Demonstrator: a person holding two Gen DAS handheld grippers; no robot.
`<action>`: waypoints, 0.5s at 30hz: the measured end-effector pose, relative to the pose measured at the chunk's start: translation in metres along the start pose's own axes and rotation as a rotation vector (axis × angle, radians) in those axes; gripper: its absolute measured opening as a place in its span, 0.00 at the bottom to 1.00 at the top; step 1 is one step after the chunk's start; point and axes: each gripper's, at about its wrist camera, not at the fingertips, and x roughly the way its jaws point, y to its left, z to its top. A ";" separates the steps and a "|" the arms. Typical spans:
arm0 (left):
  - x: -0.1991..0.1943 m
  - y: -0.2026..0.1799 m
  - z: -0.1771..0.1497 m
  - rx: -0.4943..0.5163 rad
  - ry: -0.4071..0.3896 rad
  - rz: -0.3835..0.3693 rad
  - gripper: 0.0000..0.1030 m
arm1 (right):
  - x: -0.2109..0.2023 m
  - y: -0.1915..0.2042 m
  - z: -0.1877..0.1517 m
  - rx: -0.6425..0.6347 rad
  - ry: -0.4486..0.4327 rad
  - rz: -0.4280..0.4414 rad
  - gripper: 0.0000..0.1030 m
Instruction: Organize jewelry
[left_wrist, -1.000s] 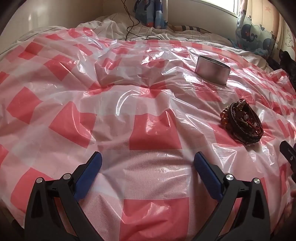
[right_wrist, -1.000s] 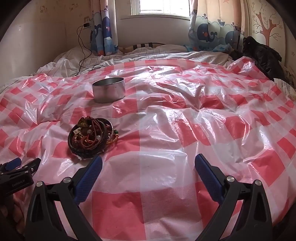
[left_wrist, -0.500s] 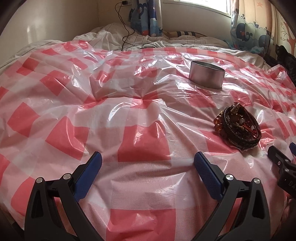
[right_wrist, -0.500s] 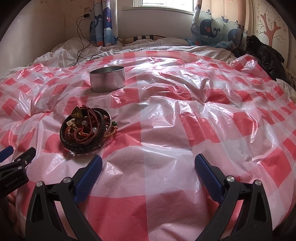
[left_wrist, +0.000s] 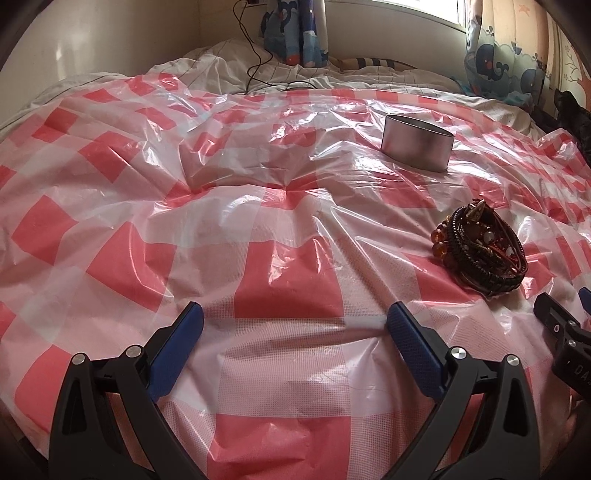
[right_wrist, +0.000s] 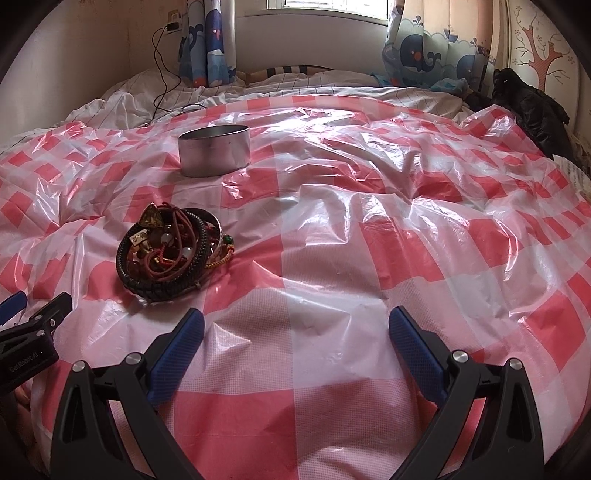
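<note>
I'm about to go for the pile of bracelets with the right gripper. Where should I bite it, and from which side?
Take the thick black braided band that rings the bracelet pile, at its near edge, coming from above and the right. It lies roughly flat on the checked plastic sheet, outermost and firm-looking; the cords inside look loose and tangled. The right gripper is open, probably wide enough.

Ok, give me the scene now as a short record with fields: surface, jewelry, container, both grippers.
surface: red-and-white checked plastic sheet over a bed
jewelry: tangled pile of bracelets, loose on the sheet
container: round metal tin, open top, upright, beyond the pile, apart from it
left gripper: open, empty
right gripper: open, empty
pile position: between the two grippers
</note>
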 end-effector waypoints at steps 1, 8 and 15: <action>0.000 0.000 0.000 0.003 0.000 0.003 0.93 | 0.001 0.000 0.000 0.000 0.000 0.000 0.93; 0.000 -0.002 -0.001 0.009 0.002 0.010 0.93 | 0.002 0.000 0.000 -0.002 0.000 -0.001 0.93; 0.001 -0.002 -0.001 0.010 0.003 0.012 0.93 | 0.002 0.000 -0.001 -0.004 0.002 -0.002 0.93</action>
